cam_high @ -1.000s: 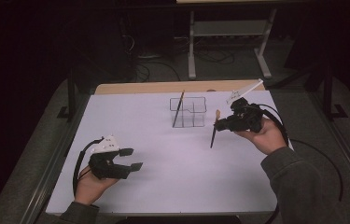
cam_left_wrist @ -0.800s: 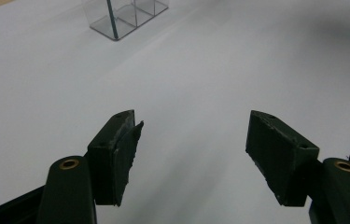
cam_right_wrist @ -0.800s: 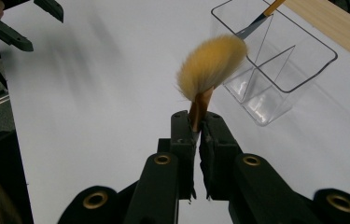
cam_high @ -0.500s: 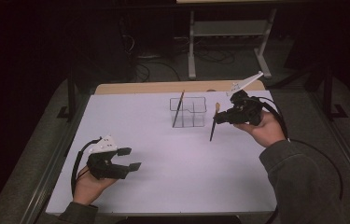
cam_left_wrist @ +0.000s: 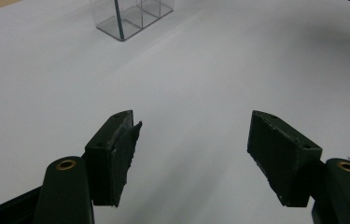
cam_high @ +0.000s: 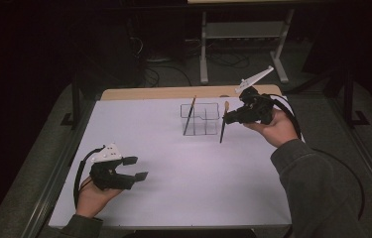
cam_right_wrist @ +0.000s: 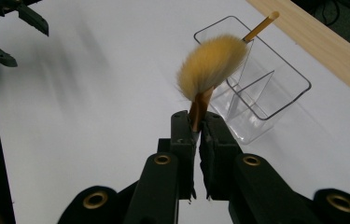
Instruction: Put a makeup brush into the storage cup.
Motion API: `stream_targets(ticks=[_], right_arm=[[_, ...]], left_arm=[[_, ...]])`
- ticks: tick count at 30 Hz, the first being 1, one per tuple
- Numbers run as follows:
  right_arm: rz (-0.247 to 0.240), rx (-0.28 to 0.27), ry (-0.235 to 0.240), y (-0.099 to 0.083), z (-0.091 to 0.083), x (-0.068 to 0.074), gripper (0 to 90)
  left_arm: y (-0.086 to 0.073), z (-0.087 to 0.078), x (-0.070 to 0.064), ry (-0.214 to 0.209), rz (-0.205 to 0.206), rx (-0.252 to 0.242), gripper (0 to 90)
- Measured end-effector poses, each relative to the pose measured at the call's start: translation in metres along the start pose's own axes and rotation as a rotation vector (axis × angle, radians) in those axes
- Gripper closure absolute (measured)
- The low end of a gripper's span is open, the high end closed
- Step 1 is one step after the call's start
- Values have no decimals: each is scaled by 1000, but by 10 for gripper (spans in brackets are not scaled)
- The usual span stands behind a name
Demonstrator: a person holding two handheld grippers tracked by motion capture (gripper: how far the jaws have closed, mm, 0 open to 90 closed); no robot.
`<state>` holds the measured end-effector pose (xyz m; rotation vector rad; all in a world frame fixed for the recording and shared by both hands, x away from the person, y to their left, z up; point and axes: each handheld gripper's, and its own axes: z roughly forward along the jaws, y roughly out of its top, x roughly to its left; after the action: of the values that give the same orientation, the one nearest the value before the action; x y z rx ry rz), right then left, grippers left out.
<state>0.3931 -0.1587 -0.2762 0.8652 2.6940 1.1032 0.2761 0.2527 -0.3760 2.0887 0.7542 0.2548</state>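
Brush (cam_right_wrist: 212,65) pinched between right gripper (cam_right_wrist: 197,128) fingers

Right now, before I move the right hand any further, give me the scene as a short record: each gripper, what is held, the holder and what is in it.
left gripper: open, holding nothing, low over the near left of the table
right gripper: shut on the brush, raised just right of the organizer
brush: tan bristles up, dark handle hanging down, above the table
organizer: clear, divided into compartments, at the far middle of the table
in organizer: one slim brush leaning in a left compartment
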Motion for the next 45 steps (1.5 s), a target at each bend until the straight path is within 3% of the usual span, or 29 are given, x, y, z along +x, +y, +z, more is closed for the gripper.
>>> stream_targets(ticks=[16,45], right_arm=[[-25,14,-21,20,8,-8,833],[-17,-2,-67,55,16,-21,833]], left_arm=[[-1,-3,1,1,-4,-13,311],[-3,-4,4,6,0,-10,304]])
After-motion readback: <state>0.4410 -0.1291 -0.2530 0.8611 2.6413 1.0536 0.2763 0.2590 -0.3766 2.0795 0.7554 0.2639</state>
